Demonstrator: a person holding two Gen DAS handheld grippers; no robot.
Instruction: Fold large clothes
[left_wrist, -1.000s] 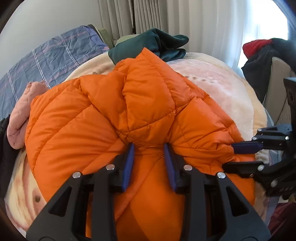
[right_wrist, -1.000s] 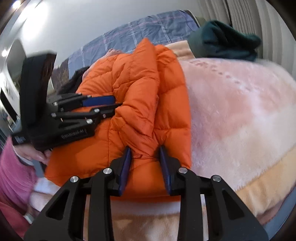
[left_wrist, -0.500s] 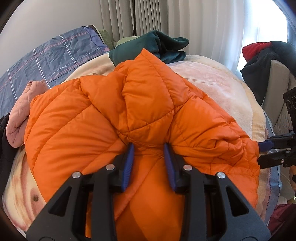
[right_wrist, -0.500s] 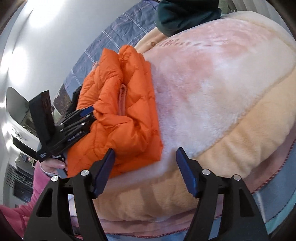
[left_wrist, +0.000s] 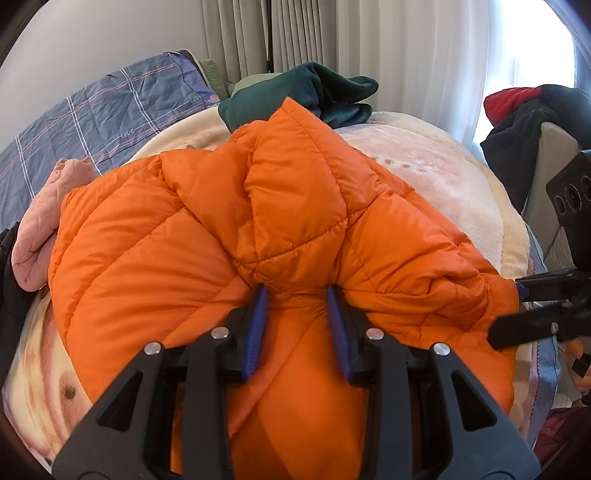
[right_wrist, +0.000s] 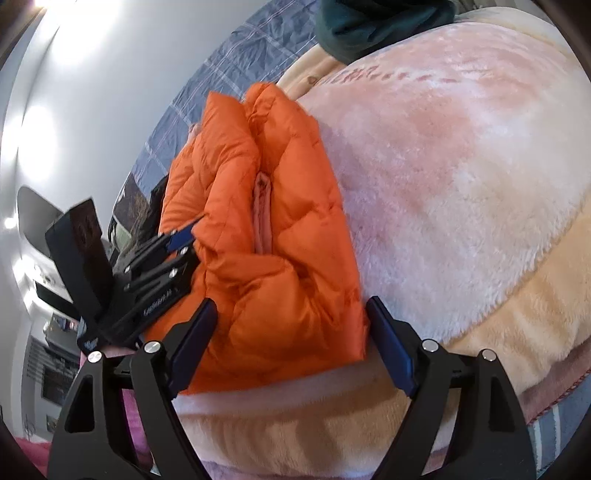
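While the left tongs stay clenched on a bunched fold of the orange puffer jacket, the right tongs have just been opening and now stand wide, pads straddling the jacket's near edge without pressing it. Jacket lies folded in a puffy heap on the pink-and-cream fleece blanket covering the bed, dark green garment behind it, pink garment at its left.

Left-wrist view: close over the puffy orange quilted jacket, facing the grey curtains; right-wrist view: low at the fleecy pink-and-cream blanket's edge, looking leftward; both share jacket and blanket.
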